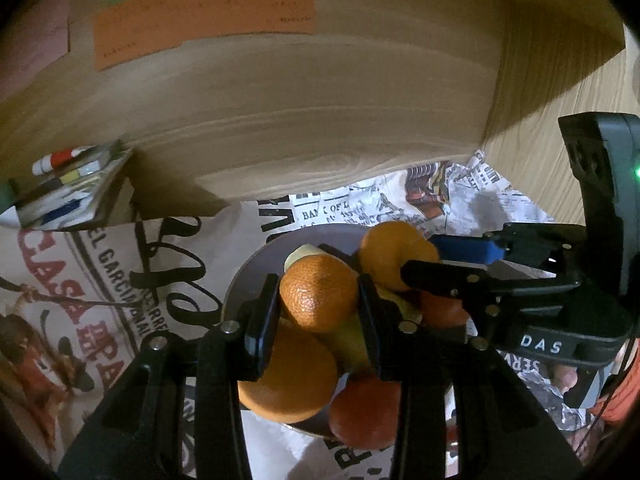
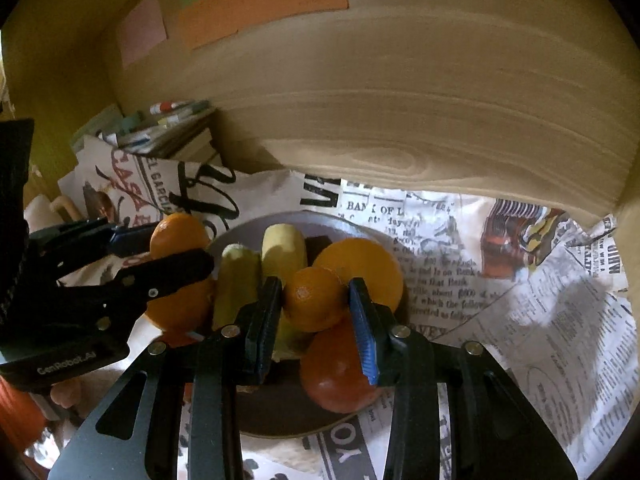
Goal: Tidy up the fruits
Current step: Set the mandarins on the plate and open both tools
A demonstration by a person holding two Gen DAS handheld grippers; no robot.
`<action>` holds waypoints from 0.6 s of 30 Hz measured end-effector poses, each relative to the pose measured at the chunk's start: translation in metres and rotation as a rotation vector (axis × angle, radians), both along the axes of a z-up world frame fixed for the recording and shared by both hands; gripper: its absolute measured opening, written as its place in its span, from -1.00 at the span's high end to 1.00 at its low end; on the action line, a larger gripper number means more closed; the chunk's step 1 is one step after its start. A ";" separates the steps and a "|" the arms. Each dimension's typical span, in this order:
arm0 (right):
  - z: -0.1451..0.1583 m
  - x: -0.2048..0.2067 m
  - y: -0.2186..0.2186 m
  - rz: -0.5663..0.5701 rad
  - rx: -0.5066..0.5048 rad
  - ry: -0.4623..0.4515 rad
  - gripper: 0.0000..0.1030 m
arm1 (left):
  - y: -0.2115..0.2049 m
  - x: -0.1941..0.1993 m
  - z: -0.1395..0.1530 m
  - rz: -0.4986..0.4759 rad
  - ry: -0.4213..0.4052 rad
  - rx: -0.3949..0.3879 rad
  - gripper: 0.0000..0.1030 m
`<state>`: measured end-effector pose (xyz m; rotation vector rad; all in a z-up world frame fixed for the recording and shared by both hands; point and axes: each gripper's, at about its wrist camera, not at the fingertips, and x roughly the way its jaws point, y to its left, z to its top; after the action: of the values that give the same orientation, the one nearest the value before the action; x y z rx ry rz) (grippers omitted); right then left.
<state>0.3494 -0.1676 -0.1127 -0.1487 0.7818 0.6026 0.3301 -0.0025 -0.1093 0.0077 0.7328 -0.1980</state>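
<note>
A dark plate (image 1: 256, 264) (image 2: 276, 412) holds oranges, reddish tangerines and yellow bananas. My left gripper (image 1: 318, 296) is shut on a small orange (image 1: 318, 292), held over the plate above a large orange (image 1: 288, 380) and a red tangerine (image 1: 360, 412). My right gripper (image 2: 314, 300) is shut on another small orange (image 2: 314, 300), above a red tangerine (image 2: 336, 372) and beside two bananas (image 2: 256, 272). Each gripper shows in the other's view: the right (image 1: 440, 264), the left (image 2: 168, 248).
The plate sits on newspaper-print paper (image 2: 520, 300) and a printed bag (image 1: 80, 280). A wooden wall (image 1: 320, 100) with orange and green notes (image 1: 200, 16) stands close behind. A stack of books with a marker (image 1: 68, 188) lies at the left.
</note>
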 end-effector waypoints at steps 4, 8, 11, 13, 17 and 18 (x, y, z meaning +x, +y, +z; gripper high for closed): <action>-0.001 -0.001 0.003 0.010 -0.019 -0.015 0.37 | -0.002 0.005 -0.005 -0.005 0.015 0.007 0.27; -0.004 -0.001 0.005 0.019 -0.031 -0.003 0.37 | -0.003 0.005 -0.005 -0.005 0.010 0.010 0.16; -0.004 0.000 0.005 0.018 -0.032 0.006 0.35 | -0.002 0.003 -0.004 0.009 -0.012 0.017 -0.08; -0.002 -0.001 0.004 0.012 -0.029 0.002 0.31 | -0.001 0.001 -0.002 0.012 -0.017 0.017 -0.08; 0.007 -0.005 0.000 -0.004 -0.015 -0.021 0.19 | 0.005 -0.006 0.004 0.024 -0.026 0.005 -0.08; 0.009 -0.006 -0.001 -0.006 -0.013 -0.027 0.18 | 0.006 -0.009 0.006 0.029 -0.032 0.004 -0.08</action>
<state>0.3436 -0.1684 -0.1036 -0.1658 0.7598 0.5886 0.3213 0.0039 -0.1034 0.0044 0.7009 -0.1679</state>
